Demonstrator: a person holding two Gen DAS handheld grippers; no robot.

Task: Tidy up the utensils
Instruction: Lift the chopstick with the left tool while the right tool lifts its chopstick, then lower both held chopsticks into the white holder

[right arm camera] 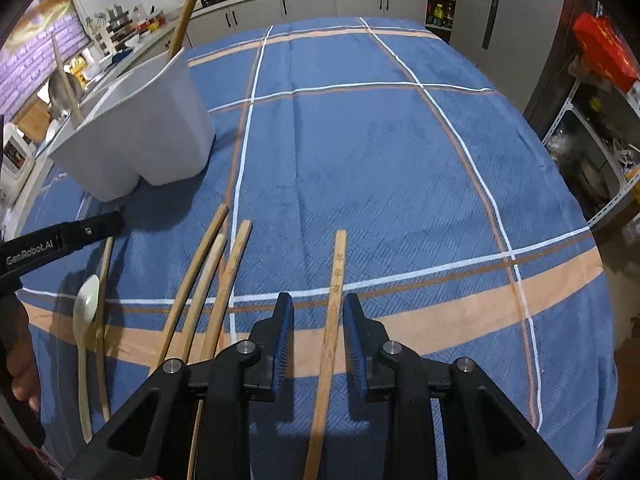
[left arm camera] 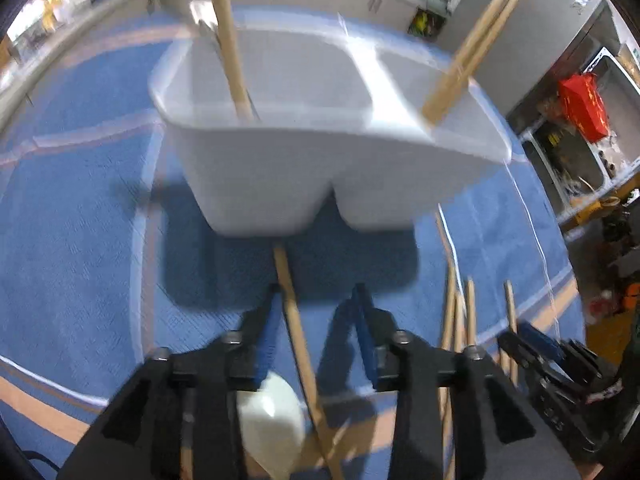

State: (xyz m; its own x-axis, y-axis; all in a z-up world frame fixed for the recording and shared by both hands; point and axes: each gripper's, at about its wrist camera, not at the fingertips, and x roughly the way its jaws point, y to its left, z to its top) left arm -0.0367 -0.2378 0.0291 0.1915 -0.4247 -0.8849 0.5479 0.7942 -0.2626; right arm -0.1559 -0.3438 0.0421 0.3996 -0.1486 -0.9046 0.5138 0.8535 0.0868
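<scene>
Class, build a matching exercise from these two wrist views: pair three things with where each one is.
Things:
1. white plastic two-compartment holder
2. white ceramic spoon
3. engraved wooden chopstick

Places:
A. between the right gripper's open jaws
B. lying on the blue checked tablecloth, beside a wooden stick
C. standing upright, with wooden sticks inside

Pairs: 1-C, 2-B, 3-A

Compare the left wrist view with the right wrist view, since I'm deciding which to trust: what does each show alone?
Left wrist only: the inside of the white two-compartment holder, with a wooden handle in one compartment and chopsticks in the other.
Right wrist only: the engraved chopstick lying between the right gripper's open jaws.
Both: the blue tablecloth, the holder, the white spoon, loose chopsticks.
</scene>
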